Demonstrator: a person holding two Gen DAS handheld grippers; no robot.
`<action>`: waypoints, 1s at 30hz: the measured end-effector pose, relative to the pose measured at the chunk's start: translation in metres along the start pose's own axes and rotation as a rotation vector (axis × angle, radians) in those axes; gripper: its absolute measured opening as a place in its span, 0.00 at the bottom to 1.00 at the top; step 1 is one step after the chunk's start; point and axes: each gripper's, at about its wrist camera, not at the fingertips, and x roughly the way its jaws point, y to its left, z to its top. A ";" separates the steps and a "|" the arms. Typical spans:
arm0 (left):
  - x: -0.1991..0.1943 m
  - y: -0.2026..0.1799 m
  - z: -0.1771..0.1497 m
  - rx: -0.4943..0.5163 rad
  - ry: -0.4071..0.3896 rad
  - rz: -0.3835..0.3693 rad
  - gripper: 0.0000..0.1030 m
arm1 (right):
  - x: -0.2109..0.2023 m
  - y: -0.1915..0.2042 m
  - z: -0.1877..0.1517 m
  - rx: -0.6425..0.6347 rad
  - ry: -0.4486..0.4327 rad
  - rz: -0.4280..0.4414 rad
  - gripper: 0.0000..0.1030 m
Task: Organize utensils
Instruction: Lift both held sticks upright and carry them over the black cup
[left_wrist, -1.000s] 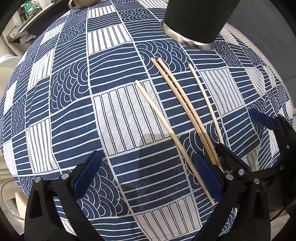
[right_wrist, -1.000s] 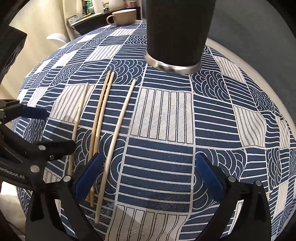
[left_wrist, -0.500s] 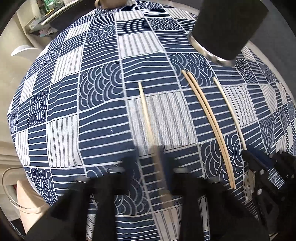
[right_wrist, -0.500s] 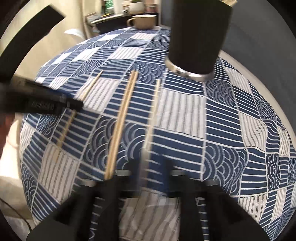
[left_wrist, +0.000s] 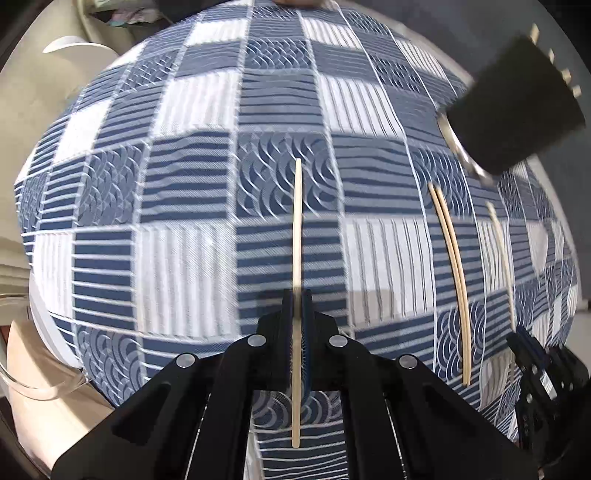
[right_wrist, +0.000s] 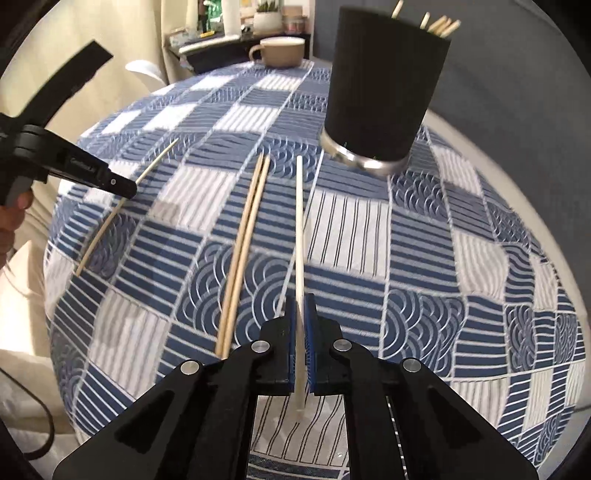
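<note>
we hold one chopstick in each gripper. our left gripper (left_wrist: 296, 325) has its blue pads pressed tight on a pale chopstick (left_wrist: 297, 236), which runs straight ahead from between the fingers, over the blue and white patterned tablecloth (left_wrist: 184, 184). a short end of it sticks out behind the pads toward the camera. from the right wrist view we see this same gripper (right_wrist: 123, 190) off to the left, the stick (right_wrist: 122, 206) slanting through its tip above the cloth.

our right gripper (right_wrist: 301, 332) is likewise clamped on a paler chopstick (right_wrist: 300, 229), pads narrow on it, the stick pointing forward toward the base of the black utensil holder (right_wrist: 384, 96). whether its far tip touches the cloth we cannot tell.

between the two held sticks, a pair of chopsticks (right_wrist: 243, 243) lies flat on the cloth, side by side and touching along most of their length. the left view shows that pair (left_wrist: 452, 273) to the right of our held stick.

the holder stands upright on a metal ring base, just beyond the loose pair, with several stick ends showing above its rim. a tan cup (right_wrist: 280, 50) sits at the far edge of the table.
</note>
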 end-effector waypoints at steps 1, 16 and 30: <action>-0.003 0.003 0.003 -0.002 -0.008 -0.002 0.04 | -0.006 0.000 0.004 0.002 -0.016 -0.005 0.04; -0.097 -0.055 0.095 0.093 -0.195 -0.072 0.05 | -0.084 -0.010 0.061 0.020 -0.207 -0.103 0.05; -0.154 -0.100 0.155 0.298 -0.335 -0.088 0.05 | -0.117 -0.039 0.108 0.165 -0.314 -0.167 0.05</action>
